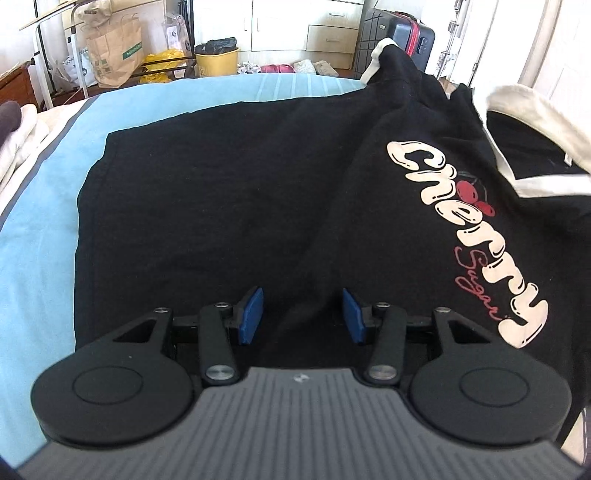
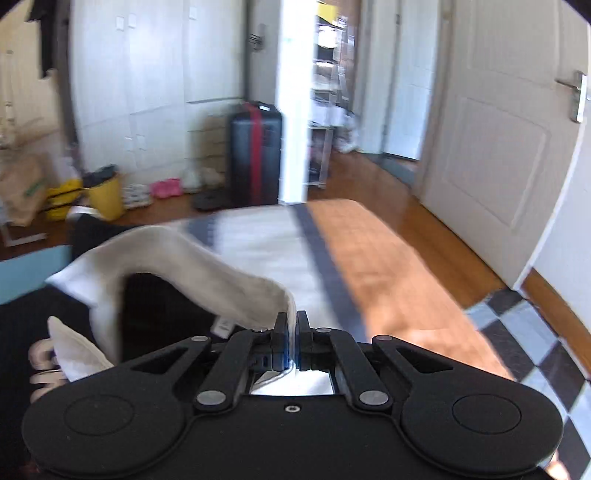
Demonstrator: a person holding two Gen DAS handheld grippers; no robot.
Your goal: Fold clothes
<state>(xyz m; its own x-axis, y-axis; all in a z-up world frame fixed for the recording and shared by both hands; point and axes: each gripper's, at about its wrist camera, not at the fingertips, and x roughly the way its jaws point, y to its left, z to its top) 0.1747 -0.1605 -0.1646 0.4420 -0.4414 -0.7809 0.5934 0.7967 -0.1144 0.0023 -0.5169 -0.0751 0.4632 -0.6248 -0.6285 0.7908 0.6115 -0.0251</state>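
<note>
Our left gripper (image 1: 303, 315) had its blue pads (image 1: 250, 315) spread apart, holding nothing, with black cloth lying in the gap between them. That cloth was the black T-shirt (image 1: 229, 206), spread ahead of the fingers across the blue sheet (image 1: 40, 240). To the right of the fingers ran the cream "Cherry" lettering (image 1: 469, 236), and past it the shirt rose off the bed toward its cream collar (image 1: 532, 122), which stood lifted. Ahead and to the left we saw the shirt's straight hem edge and its corner, with bare blue sheet beyond on the left and far sides. Farther out, past the bed's edge, stood a yellow bucket (image 1: 217, 61), a paper bag (image 1: 116, 50) and a dark suitcase (image 1: 400, 35).

Our right gripper (image 2: 291, 334) was clenched on the cream collar (image 2: 207, 266): the fingers met with only the cloth between them. From the fingers the collar band arched up and away to the left, the black body of the shirt (image 2: 159, 306) hanging under it. Ahead of the fingers lay the white, dark-striped and orange part of the bed cover (image 2: 354, 266), bare up to the bed's far edge. To the right of the fingers were open wooden floor and a white door (image 2: 506, 155); ahead, the suitcase (image 2: 255, 155) stood against a white pillar. This view was blurred.
</note>
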